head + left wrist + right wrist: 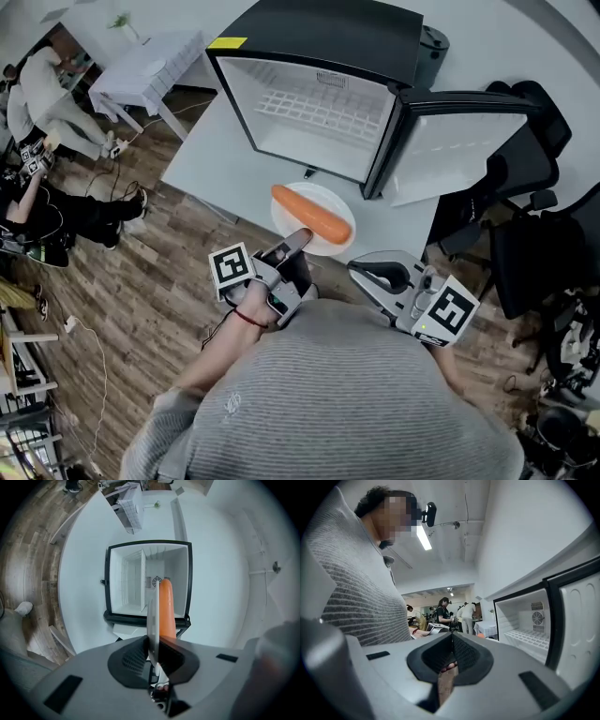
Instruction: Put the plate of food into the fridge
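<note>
One plate (pixel 323 195) with a long piece of orange food (pixel 311 214) on it is in front of the open fridge (pixel 375 37), outside it and over the near edge of the table (pixel 211 159). We hold the plate by its near rim with the left gripper (pixel 298 236). In the left gripper view the fingers (pixel 165 652) are clamped on the rim and the plate (pixel 152 618) shows edge-on, with the food (pixel 166 606) lying on its right face and pointing toward the fridge (pixel 149 545).

Our right gripper (pixel 361 269) is just beside the plate on its right, close to our grey sweater (pixel 347 394). Its fingers (pixel 464 651) are closed together with nothing between them.

The fridge stands on the white table with its door (pixel 459 141) swung out to the right. Its inside is white, with a wire shelf (pixel 319 111) across it. Black office chairs (pixel 525 178) stand to the right. People (pixel 37 94) are at the far left on the wooden floor (pixel 141 309).
</note>
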`<state>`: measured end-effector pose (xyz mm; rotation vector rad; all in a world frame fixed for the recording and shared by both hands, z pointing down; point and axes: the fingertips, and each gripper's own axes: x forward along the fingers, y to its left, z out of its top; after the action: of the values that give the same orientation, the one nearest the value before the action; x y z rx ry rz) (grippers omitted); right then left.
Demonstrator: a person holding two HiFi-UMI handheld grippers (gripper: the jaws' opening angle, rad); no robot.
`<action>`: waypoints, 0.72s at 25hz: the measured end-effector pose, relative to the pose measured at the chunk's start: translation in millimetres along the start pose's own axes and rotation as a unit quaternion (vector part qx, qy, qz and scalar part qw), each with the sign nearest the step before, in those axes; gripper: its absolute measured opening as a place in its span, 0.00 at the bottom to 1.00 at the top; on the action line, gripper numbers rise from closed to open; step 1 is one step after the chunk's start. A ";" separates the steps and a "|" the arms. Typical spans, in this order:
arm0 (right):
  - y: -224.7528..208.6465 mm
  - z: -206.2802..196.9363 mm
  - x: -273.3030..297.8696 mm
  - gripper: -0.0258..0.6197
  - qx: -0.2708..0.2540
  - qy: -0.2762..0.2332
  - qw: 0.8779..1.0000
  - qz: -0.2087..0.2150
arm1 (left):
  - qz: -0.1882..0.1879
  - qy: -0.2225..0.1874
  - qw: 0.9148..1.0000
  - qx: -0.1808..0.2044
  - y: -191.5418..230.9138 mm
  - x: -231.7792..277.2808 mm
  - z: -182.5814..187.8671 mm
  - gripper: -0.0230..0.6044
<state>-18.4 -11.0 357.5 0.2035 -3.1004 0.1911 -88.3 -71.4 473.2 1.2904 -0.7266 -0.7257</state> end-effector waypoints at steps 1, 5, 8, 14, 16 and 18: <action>-1.7 -0.3 7.1 0.06 0.001 -0.002 1.000 -0.005 | 0.001 0.005 1.000 0.001 0.3 -0.5 7.8 0.11; -6.3 -2.0 32.1 0.06 0.004 -0.002 1.000 -0.016 | 0.002 0.021 1.000 0.001 1.5 1.7 32.8 0.11; -10.5 0.3 44.9 0.06 0.003 -0.003 1.000 -0.028 | 0.001 0.038 0.999 -0.001 0.4 4.8 42.7 0.11; -14.1 1.4 56.7 0.06 0.007 -0.005 0.999 -0.047 | -0.001 0.059 0.998 -0.008 1.2 10.7 52.5 0.11; -15.8 -1.4 56.4 0.06 0.011 -0.002 0.998 -0.054 | 0.001 0.065 0.998 -0.008 3.1 14.2 54.3 0.11; -18.7 -2.7 55.1 0.06 0.014 -0.004 0.998 -0.060 | 0.002 0.069 0.998 -0.007 4.5 19.2 56.0 0.11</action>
<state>-70.4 -36.2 364.5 0.3916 -3.0815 0.2323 -122.2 -118.3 486.2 1.3115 -0.6103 -0.6313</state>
